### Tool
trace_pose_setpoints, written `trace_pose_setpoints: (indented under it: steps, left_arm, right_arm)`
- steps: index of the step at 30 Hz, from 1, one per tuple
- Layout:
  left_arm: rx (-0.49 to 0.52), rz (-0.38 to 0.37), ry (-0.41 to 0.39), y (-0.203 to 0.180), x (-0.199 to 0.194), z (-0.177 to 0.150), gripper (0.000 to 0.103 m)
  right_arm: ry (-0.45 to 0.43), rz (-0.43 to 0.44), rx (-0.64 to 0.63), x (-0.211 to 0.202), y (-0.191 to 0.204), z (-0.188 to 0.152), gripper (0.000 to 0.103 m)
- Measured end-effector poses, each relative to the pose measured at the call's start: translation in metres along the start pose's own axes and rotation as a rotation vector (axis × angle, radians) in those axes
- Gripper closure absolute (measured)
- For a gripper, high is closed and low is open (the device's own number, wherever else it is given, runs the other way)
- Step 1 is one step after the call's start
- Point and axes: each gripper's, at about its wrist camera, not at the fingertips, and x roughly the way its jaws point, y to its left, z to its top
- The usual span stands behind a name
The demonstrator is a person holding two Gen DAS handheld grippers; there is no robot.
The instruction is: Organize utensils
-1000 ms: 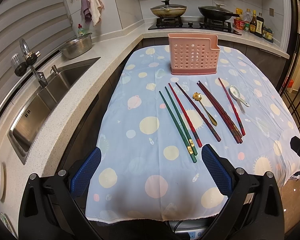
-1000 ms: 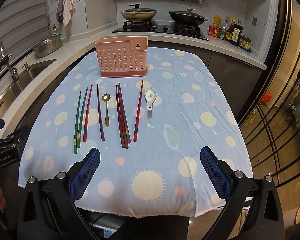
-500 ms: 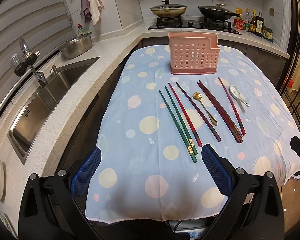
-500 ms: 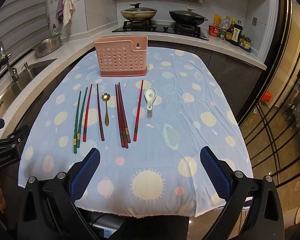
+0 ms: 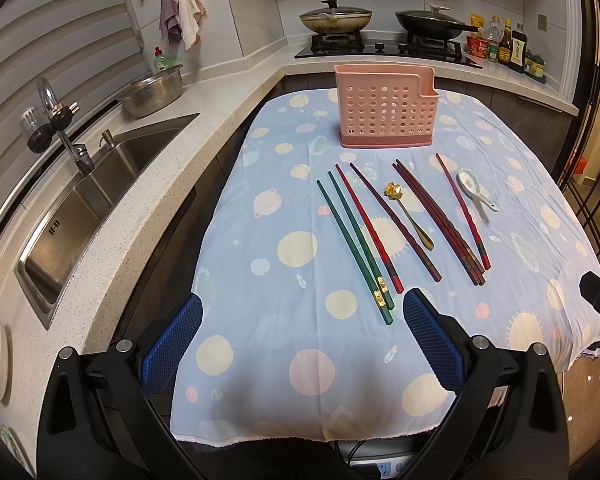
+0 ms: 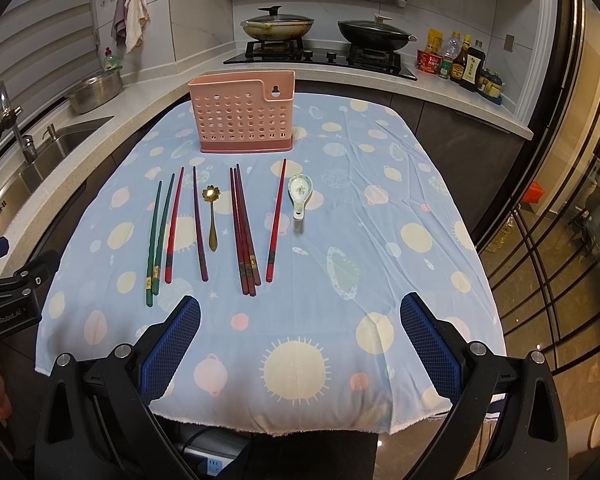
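A pink perforated utensil holder (image 6: 242,118) stands upright at the far end of the table, on a pale blue tablecloth (image 6: 380,240) printed with planets and suns. In front of it the utensils lie flat in a loose row, all pointing roughly toward the holder. From the left there are two green chopsticks (image 6: 156,236) close together, a red chopstick (image 6: 174,226) just beside them, a dark maroon one (image 6: 199,224), then a gold spoon (image 6: 212,216) with a flower-shaped bowl. Next comes a tight bundle of dark red chopsticks (image 6: 243,232), a single red chopstick (image 6: 276,220) apart from it, and a white ceramic spoon (image 6: 300,194) at the right end.

Both grippers hang above the near edge of the cloth, away from every utensil. The left gripper (image 5: 298,346) has its blue-padded fingers spread wide with nothing between them; the right gripper (image 6: 300,344) is spread the same way, also holding nothing.

Beyond the table, a steel sink (image 5: 96,196) sits in the counter on the left, and two lidded pans (image 6: 278,26) rest on the stove.
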Motion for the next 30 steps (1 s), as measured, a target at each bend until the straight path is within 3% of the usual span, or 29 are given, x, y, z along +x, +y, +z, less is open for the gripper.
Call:
trace_pose_setpoints:
  steps: [30]
  left_arm:
    - [0.005,-0.027,0.043,-0.011,0.016,0.003,0.007]
  right_arm:
    - [0.009,-0.001,0.015,0.010,-0.002,-0.001,0.007]
